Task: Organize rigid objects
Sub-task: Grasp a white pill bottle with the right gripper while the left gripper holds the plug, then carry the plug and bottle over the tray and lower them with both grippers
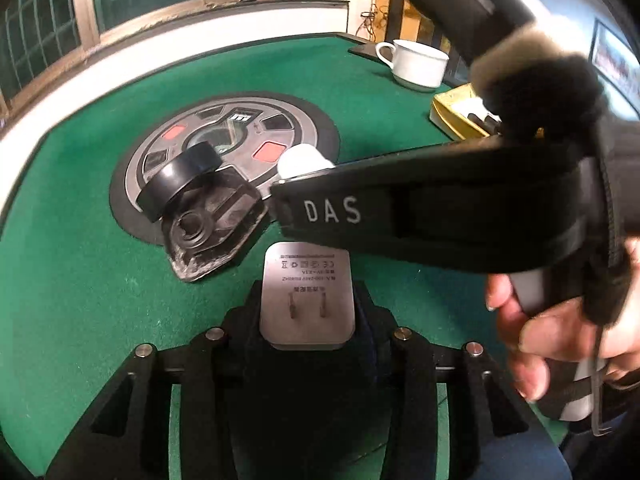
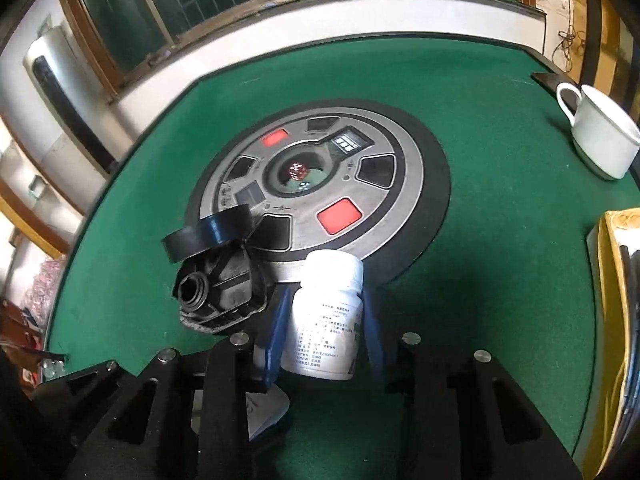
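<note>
Your left gripper (image 1: pixel 307 300) held the grey plug (image 1: pixel 307 292) tight, low over the green table (image 1: pixel 80 280). Your right gripper (image 2: pixel 326 328) squeezed the white bottle (image 2: pixel 326 320). Just past them lay a black part (image 2: pixel 220 296) with a tape roll (image 2: pixel 208 234) leaning on it. Far off stood a cup (image 2: pixel 600 140).

"DAS" on right gripper (image 1: pixel 280 200) arm; charger (image 1: pixel 306 292) and bottle (image 2: pixel 326 320) print illegible (too small).

- I'm looking at a home game room: a green-felt mahjong table (image 2: pixel 500 92) with a central dice console (image 2: pixel 308 184).
- Barred windows (image 2: pixel 168 8) run along the far wall.
</note>
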`<state>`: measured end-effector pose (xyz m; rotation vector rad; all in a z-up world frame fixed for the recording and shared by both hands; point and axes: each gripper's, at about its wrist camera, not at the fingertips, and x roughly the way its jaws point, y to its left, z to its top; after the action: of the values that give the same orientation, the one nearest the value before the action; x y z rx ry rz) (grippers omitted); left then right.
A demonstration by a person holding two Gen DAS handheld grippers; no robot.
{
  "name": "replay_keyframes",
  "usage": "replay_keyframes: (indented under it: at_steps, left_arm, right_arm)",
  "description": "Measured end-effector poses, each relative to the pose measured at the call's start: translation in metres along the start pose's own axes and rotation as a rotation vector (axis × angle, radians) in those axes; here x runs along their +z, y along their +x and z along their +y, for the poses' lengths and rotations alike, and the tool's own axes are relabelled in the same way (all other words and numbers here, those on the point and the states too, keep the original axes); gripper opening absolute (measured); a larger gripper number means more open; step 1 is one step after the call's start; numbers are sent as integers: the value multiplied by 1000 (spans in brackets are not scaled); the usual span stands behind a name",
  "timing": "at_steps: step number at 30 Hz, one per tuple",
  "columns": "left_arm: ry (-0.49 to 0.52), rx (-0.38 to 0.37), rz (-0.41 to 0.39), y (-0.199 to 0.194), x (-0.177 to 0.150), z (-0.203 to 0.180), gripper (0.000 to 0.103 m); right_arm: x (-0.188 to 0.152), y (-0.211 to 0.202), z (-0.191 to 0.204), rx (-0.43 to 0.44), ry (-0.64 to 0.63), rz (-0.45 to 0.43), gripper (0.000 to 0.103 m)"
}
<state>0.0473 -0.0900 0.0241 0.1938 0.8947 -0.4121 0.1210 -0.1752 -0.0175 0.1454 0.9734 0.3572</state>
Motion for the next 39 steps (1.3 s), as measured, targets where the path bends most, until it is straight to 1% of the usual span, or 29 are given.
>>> replay_keyframes:
  at_steps: [2, 3, 5, 9, 15, 22, 32, 39]
  left_arm:
    - [-12, -13, -3, -1, 0, 2, 37]
    - [-18, -18, -4, -1, 0, 3, 37]
    - [-39, -43, -6, -2, 2, 5, 37]
    - [-49, -74, -7, -2, 2, 5, 37]
    - [-78, -117, -10, -2, 3, 7, 37]
    - [-99, -140, -23, -4, 4, 11, 37]
    - [-122, -177, -50, -11, 4, 13, 37]
    - [-121, -198, -65, -14, 6, 10, 37]
  right_arm:
    - [-6, -9, -10, 84, 38, -5, 31]
    - [-9, -17, -13, 101, 48, -23, 31]
    - [-16, -39, -21, 104, 47, -79, 31]
    - [-32, -63, -41, 141, 91, -134, 31]
    - [-44, -73, -56, 145, 127, -154, 31]
    - [-39, -81, -50, 131, 119, -181, 31]
    - [-47, -103, -38, 138, 93, -203, 31]
    - [-54, -121, -38, 146, 90, -228, 31]
